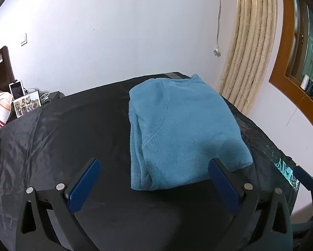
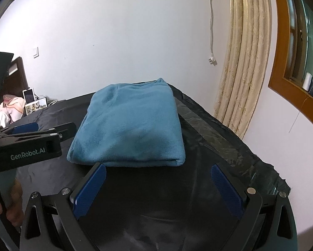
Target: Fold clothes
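Observation:
A blue fleece garment (image 1: 183,129) lies folded into a thick rectangle on a black cloth-covered surface (image 1: 73,136). My left gripper (image 1: 154,163) is open, its blue pads (image 1: 83,186) spread wide just in front of the garment's near edge, holding nothing. The right wrist view shows the same garment (image 2: 131,125) straight ahead. My right gripper (image 2: 158,167) is open too, right before the folded near edge and gripping nothing. The left gripper (image 2: 52,129) shows at the garment's left side, and the right gripper (image 1: 304,179) sits at the surface's right edge.
The black surface's (image 2: 219,129) taped right edge drops off near a beige curtain (image 1: 248,62) and a wooden window frame (image 1: 281,52). A photo frame (image 1: 27,103), a tablet and bedding sit at far left. A plug on a cable (image 2: 212,59) hangs on the wall. A hand (image 2: 1,205) holds the left gripper.

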`<act>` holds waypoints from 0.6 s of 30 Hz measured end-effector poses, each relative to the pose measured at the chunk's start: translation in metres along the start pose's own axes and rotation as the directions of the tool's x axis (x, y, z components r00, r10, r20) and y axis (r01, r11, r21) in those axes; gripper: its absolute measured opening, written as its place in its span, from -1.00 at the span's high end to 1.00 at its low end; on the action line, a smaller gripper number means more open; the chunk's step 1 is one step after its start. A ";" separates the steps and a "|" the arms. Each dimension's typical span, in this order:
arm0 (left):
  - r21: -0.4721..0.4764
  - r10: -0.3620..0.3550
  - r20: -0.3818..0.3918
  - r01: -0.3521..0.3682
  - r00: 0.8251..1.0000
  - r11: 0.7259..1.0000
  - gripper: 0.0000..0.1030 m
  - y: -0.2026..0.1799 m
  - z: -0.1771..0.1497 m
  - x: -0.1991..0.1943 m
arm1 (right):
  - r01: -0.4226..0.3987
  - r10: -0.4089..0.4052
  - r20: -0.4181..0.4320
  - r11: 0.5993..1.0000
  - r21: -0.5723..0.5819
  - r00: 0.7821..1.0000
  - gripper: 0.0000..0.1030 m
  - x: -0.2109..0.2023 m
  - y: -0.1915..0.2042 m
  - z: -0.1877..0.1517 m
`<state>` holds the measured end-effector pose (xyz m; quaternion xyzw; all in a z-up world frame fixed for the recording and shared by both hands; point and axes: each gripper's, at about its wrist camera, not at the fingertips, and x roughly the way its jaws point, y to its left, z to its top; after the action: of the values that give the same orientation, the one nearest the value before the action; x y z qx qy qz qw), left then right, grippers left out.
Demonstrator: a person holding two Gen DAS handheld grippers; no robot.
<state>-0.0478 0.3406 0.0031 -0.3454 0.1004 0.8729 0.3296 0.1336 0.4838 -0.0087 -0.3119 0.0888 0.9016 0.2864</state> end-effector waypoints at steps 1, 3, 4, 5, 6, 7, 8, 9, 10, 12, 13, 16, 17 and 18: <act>0.004 0.003 0.002 -0.003 1.000 1.000 -1.00 -0.001 0.000 0.000 | -0.002 0.002 0.001 1.000 -0.001 1.000 -0.99 0.000 0.000 0.000; 0.010 0.012 0.007 -0.012 1.000 1.000 -1.00 -0.002 -0.001 0.000 | -0.004 0.004 0.001 1.000 -0.006 1.000 -0.99 0.000 0.001 0.000; 0.014 0.019 0.011 -0.019 1.000 1.000 -1.00 -0.002 -0.001 0.000 | -0.006 0.006 0.000 1.000 -0.009 1.000 -0.99 0.001 0.002 0.000; 0.016 0.024 0.015 -0.024 1.000 1.000 -1.00 -0.003 -0.001 -0.001 | -0.006 0.006 -0.001 1.000 -0.012 1.000 -0.99 0.002 0.003 0.000; 0.018 0.026 0.019 -0.027 0.999 0.999 -1.00 -0.003 -0.001 -0.002 | -0.007 0.007 -0.003 1.000 -0.015 1.000 -0.99 0.002 0.004 0.000; 0.018 0.026 0.022 -0.027 0.999 0.999 -1.00 -0.003 -0.001 -0.002 | -0.007 0.007 -0.005 1.000 -0.017 1.000 -0.99 0.003 0.004 0.000; 0.018 0.025 0.024 -0.025 0.999 1.000 -1.00 -0.003 -0.001 -0.002 | -0.008 0.008 -0.006 1.000 -0.019 1.000 -0.99 0.004 0.005 0.000; 0.018 0.025 0.025 -0.025 0.999 1.000 -1.00 -0.003 -0.001 -0.003 | -0.010 0.009 -0.007 1.000 -0.020 1.000 -0.99 0.004 0.005 0.000; 0.018 0.025 0.025 -0.026 0.999 1.000 -1.00 -0.003 0.000 -0.003 | -0.011 0.011 -0.007 1.000 -0.020 1.000 -0.99 0.005 0.006 0.000; 0.020 0.027 0.025 -0.027 0.999 0.999 -1.00 -0.003 0.000 -0.002 | -0.015 0.014 -0.005 1.000 -0.018 1.000 -0.99 0.005 0.006 0.000; 0.021 0.027 0.025 -0.028 0.999 0.999 -1.00 -0.003 0.000 -0.002 | -0.019 0.019 -0.004 1.000 -0.016 1.000 -0.99 0.005 0.005 0.001; 0.025 0.026 0.024 -0.026 0.999 0.999 -1.00 -0.004 0.000 -0.001 | -0.023 0.023 0.000 1.000 -0.021 1.000 -0.99 0.004 0.007 0.003; 0.027 0.026 0.024 -0.027 0.999 0.999 -1.00 -0.005 0.000 -0.001 | -0.023 0.023 0.001 0.999 -0.024 1.000 -0.99 0.004 0.008 0.003; 0.028 0.027 0.024 -0.028 0.999 0.999 -1.00 -0.005 -0.001 -0.001 | -0.024 0.025 0.003 0.999 -0.027 1.000 -0.99 0.005 0.009 0.004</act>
<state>-0.0438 0.3439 0.0032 -0.3287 0.1135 0.8800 0.3235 0.1235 0.4803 -0.0084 -0.3131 0.0800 0.9066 0.2713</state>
